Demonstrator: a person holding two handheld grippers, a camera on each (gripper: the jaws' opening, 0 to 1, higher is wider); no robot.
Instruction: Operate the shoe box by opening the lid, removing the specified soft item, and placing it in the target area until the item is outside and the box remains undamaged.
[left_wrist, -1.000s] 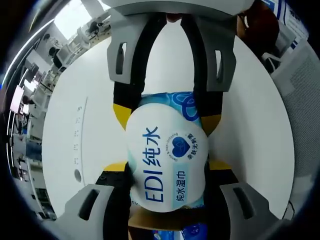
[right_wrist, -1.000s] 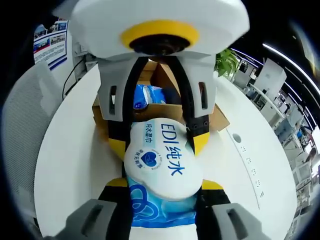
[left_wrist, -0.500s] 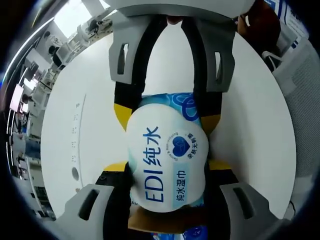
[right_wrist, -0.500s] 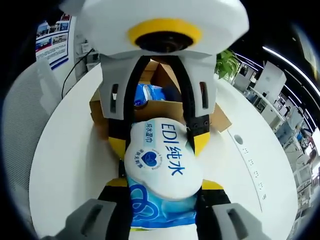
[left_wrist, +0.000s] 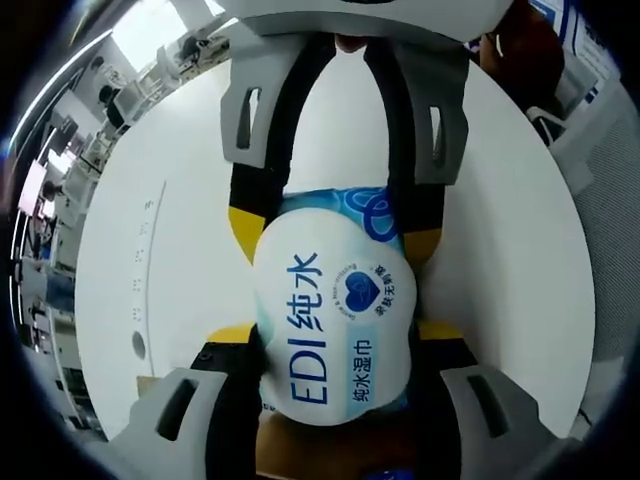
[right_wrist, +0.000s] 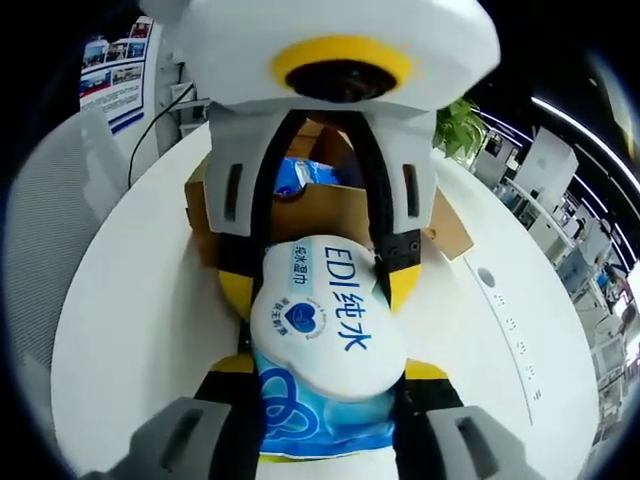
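Observation:
A soft pack of wet wipes (left_wrist: 330, 320), white and blue with blue lettering, hangs over the white table (left_wrist: 160, 150), held from both ends. My left gripper (left_wrist: 335, 335) is shut on its near end, and my right gripper (left_wrist: 332, 235) comes in from the top, shut on the far end. In the right gripper view the same pack (right_wrist: 325, 330) sits between my right gripper (right_wrist: 330, 368) and the left gripper (right_wrist: 318, 288). Behind them stands the open brown cardboard shoe box (right_wrist: 300, 215) with another blue pack (right_wrist: 300, 175) inside.
The round white table (right_wrist: 140, 300) has a row of small sockets (right_wrist: 510, 340) set into it. A grey mesh chair (right_wrist: 60, 220) stands at the left edge, a green plant (right_wrist: 455, 130) behind the box, and office desks (left_wrist: 60, 150) lie further out.
Both grippers keep the same hold on the pack. Both views have shifted a little, and in the left gripper view less of the box shows at the bottom edge.

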